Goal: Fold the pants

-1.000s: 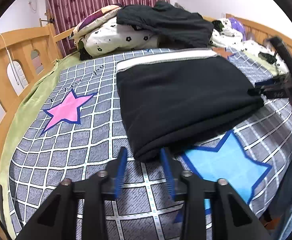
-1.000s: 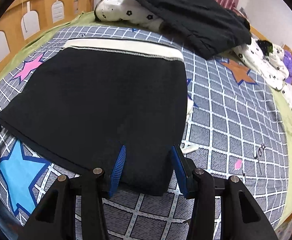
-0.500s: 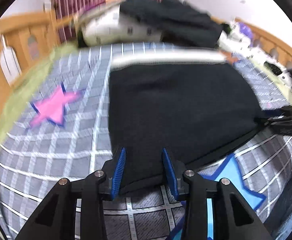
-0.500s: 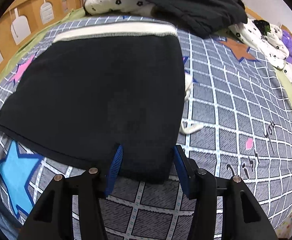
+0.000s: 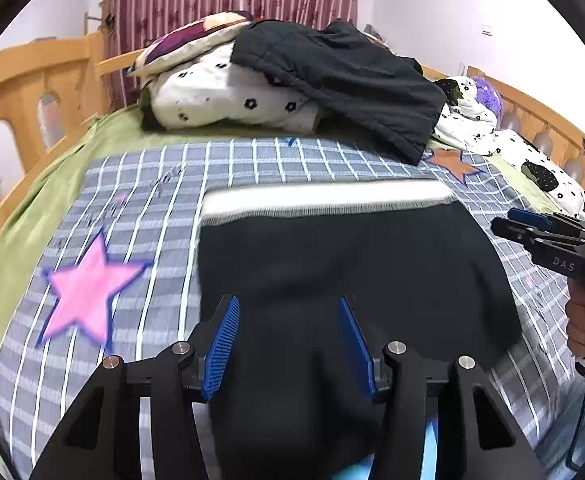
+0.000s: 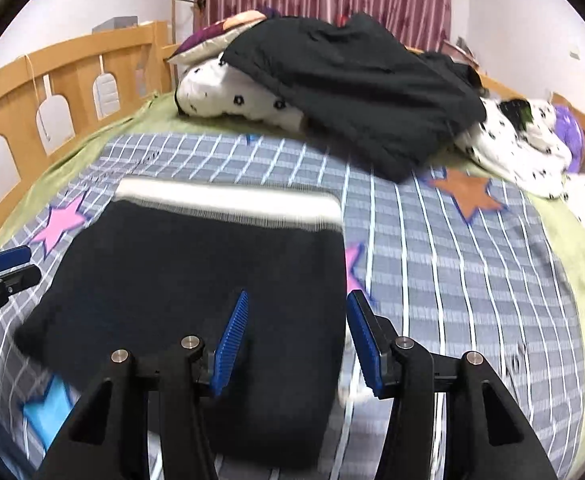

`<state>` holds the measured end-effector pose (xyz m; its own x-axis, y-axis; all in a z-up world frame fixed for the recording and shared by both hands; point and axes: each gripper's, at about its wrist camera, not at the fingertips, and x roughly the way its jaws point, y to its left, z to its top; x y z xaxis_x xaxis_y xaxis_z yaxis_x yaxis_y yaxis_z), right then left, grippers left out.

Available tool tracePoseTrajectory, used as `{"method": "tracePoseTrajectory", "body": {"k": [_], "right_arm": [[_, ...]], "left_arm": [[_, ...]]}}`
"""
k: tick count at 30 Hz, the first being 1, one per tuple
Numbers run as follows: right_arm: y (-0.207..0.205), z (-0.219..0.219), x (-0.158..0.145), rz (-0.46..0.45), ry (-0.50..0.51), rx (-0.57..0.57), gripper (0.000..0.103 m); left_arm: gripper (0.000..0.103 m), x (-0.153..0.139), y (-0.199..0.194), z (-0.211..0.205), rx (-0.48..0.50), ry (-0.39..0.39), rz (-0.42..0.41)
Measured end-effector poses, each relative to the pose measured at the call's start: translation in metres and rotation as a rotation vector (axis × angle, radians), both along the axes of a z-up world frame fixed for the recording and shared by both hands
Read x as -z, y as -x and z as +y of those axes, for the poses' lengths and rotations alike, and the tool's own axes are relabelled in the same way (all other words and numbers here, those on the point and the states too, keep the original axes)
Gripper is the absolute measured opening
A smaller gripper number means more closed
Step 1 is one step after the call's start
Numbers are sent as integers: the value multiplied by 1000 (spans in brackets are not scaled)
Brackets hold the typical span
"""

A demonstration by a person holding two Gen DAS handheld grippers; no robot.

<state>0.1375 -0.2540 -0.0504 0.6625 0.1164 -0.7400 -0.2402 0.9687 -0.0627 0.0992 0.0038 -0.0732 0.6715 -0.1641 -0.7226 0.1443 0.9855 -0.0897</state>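
The black pants (image 5: 352, 272) lie folded flat on the checked bedspread, white waistband (image 5: 324, 196) at the far end. My left gripper (image 5: 288, 340) is open, its blue-padded jaws over the near left part of the pants, which pass between and under them. My right gripper (image 6: 296, 336) is open over the near right edge of the pants (image 6: 196, 280); its right finger is over the bedspread. Each gripper shows at the side of the other's view: the right one (image 5: 528, 220), the left one (image 6: 8, 264). Whether the jaws touch the cloth I cannot tell.
A pile of pillows (image 5: 220, 92) and a dark jacket (image 5: 344, 76) sits at the head of the bed. Spotted bedding (image 6: 524, 148) lies at the far right. Wooden rails (image 6: 64, 92) line both sides. The bedspread (image 5: 132, 240) has star patches.
Both grippers have moved forward over the near end of the pants and tilted up, so more of the headboard end shows. Both stay open. The pants have not visibly shifted.
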Motion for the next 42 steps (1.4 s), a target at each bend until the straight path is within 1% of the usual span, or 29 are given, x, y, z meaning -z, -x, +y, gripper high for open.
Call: {"method": "tracePoseTrajectory", "body": {"k": [2,4,6,7,9,10,11,13,15,18,20,24,26,29,32,33,35,37,38,39,40,42], "right_arm": [[-21,1,2,-1,-12,9,50],[-44,0,7,6,-43,18,49],[-59,3,14,14,-75,21,47],[-64,3,19,20,-77,20,47],[-84,5,38,77,-41,20,39],[-91,4,49,91,-22,23,39],[-93,2,55,78,-23,6,39],[-96,2,54,81,-15,-16,39],[-97,1,53,92,-17,6,39],[-93,3,55,73,8,5,39],[-91,2,53,76,-3,7,39],[-83,-8,48,101,-53,37,43],[-72,-12,45,115,-48,51,43],[-48,-14,41,142,-31,65,43],[-24,-14,28,134,-10,67,43],[-16,-15,23,119,-9,74,43],[5,-18,5,84,-29,86,43],[23,-24,-13,53,-61,98,48],[33,-27,-23,38,-76,113,54],[42,-31,-30,29,-89,127,56],[53,-34,-38,18,-97,143,57],[75,-38,-53,13,-89,150,62]], "left_arm": [[49,3,-25,-5,10,-24,-21],[49,9,-48,-3,4,-20,-17],[49,22,-67,1,-16,-4,34],[49,34,-76,3,-24,-3,81],[50,54,-87,8,-47,-7,146],[53,59,-91,11,-58,-1,158],[53,58,-93,13,-62,13,162],[53,56,-94,14,-66,16,164],[54,58,-95,16,-69,23,166],[55,60,-92,13,-72,4,162],[56,59,-89,12,-75,-7,166],[57,54,-79,8,-88,-38,176],[57,52,-68,7,-100,-52,183],[61,48,-46,9,-108,-38,210],[61,38,-21,9,-96,-43,216],[61,32,-13,9,-93,-44,215],[61,13,5,7,-92,-39,187],[61,-9,25,5,-92,-42,148],[61,-19,35,3,-99,-55,131],[61,-27,43,2,-104,-66,116],[61,-38,54,0,-103,-75,92],[64,-55,74,-2,-100,-86,52]]}}
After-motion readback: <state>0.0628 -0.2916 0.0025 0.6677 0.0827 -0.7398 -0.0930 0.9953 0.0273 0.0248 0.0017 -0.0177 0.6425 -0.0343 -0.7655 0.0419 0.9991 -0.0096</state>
